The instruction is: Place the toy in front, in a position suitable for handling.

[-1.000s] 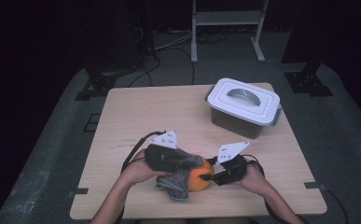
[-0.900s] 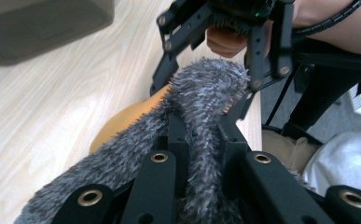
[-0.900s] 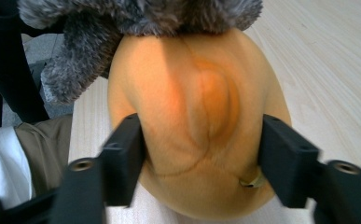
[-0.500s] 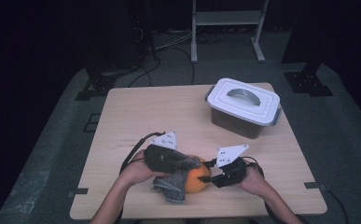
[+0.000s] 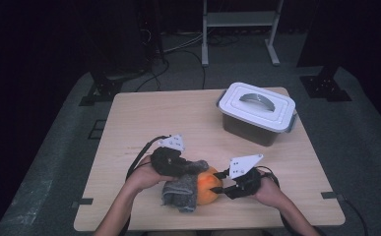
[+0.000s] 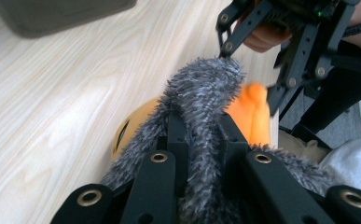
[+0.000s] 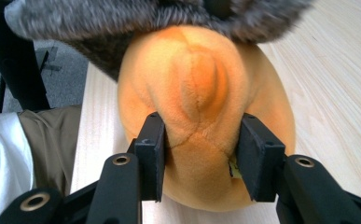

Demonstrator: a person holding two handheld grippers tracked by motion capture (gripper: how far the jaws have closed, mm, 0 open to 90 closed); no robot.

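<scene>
Left gripper (image 6: 201,140) clenched on grey fuzzy cloth (image 6: 201,93), right gripper (image 7: 201,158), jaws just closing, pinching orange plush toy (image 7: 201,93): the soft plush may slip free if the two pull apart.

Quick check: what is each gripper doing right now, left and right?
Left gripper: shut on the grey fuzzy cloth.
Right gripper: jaws have just been closing, now shut on the orange plush toy.

Fuzzy grey cloth (image 6: 201,107), velvety orange plush (image 7: 201,107)
</scene>
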